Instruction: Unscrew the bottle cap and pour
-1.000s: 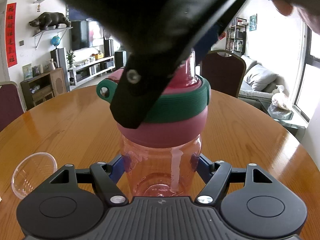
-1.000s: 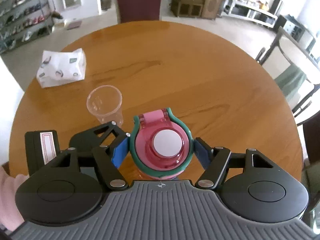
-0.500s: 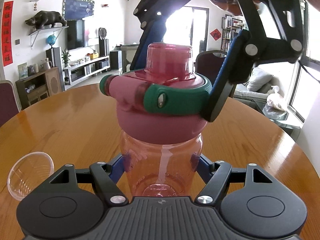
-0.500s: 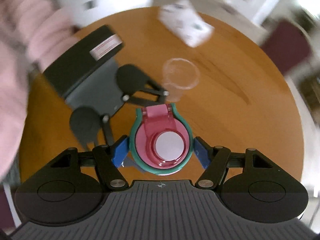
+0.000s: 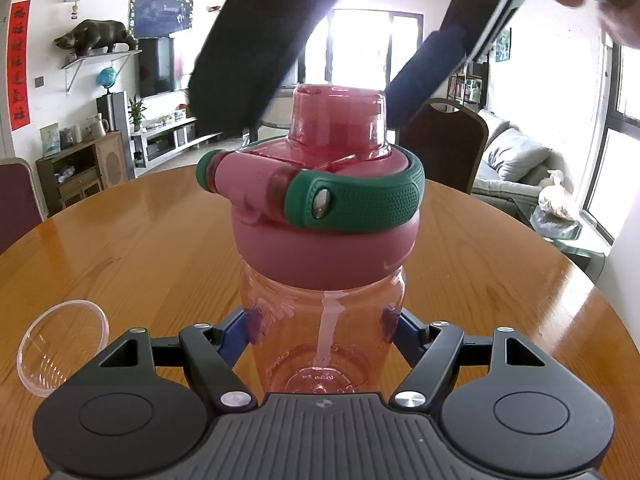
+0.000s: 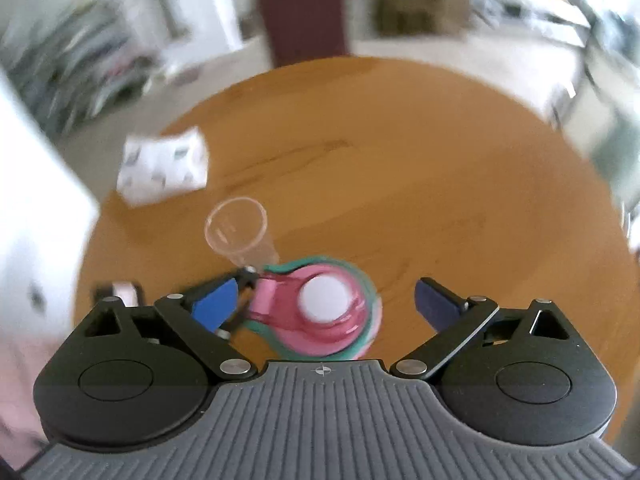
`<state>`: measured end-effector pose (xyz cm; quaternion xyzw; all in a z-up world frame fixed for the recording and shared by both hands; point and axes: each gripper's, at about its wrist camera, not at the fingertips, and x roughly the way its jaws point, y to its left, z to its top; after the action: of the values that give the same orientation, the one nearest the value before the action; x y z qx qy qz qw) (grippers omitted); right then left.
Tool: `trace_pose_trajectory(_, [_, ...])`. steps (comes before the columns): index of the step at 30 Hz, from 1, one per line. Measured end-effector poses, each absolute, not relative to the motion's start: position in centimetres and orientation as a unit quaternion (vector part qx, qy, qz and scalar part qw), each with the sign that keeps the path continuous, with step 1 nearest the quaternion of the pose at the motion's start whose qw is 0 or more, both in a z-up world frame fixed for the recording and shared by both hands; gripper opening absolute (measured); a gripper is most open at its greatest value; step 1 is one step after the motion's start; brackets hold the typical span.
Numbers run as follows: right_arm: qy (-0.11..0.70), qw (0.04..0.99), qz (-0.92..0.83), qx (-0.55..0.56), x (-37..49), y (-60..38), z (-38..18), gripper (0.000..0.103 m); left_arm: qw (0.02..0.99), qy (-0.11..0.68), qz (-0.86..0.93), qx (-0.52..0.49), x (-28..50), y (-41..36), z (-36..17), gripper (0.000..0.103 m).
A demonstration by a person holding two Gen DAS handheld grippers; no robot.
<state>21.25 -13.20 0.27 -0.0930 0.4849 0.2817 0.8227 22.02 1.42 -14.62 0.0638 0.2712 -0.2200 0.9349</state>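
**Black housings, blue pads, silver screws**

The left gripper (image 5: 322, 336) has a dark grey ribbed body with a small cross-in-circle mark at its front edge. Two round black housings flank it, each with a shallow disc recess. Black linkage arms with silver screw heads carry blue finger pads (image 5: 232, 340). The right gripper (image 6: 328, 304) is built the same way: ribbed grey body, black round housings, silver screws, blue pads (image 6: 214, 305). A pale pink sleeve (image 6: 16, 392) shows at the left edge, blurred.
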Motion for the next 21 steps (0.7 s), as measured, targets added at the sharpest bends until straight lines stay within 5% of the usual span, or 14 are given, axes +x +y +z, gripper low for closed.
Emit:
trace_pose_trajectory(5, [0.490,0.829,0.237,-0.127,20.4,-11.4,-0.9,0.078,0.935,0.269,-0.221,0.064,21.6,1.5,-14.7,0.071])
trace_pose_trajectory(12, [0.483,0.807,0.281,-0.191,20.4,-10.2,-1.1,0.076,0.934,0.269,-0.228,0.062,21.3,1.8,-15.1,0.071])
trace_pose_trajectory(21, [0.361,0.603,0.559,-0.440,21.2,-11.2,-0.1,0.076,0.932,0.272,-0.232,0.056,21.6,2.2,-15.1,0.072])
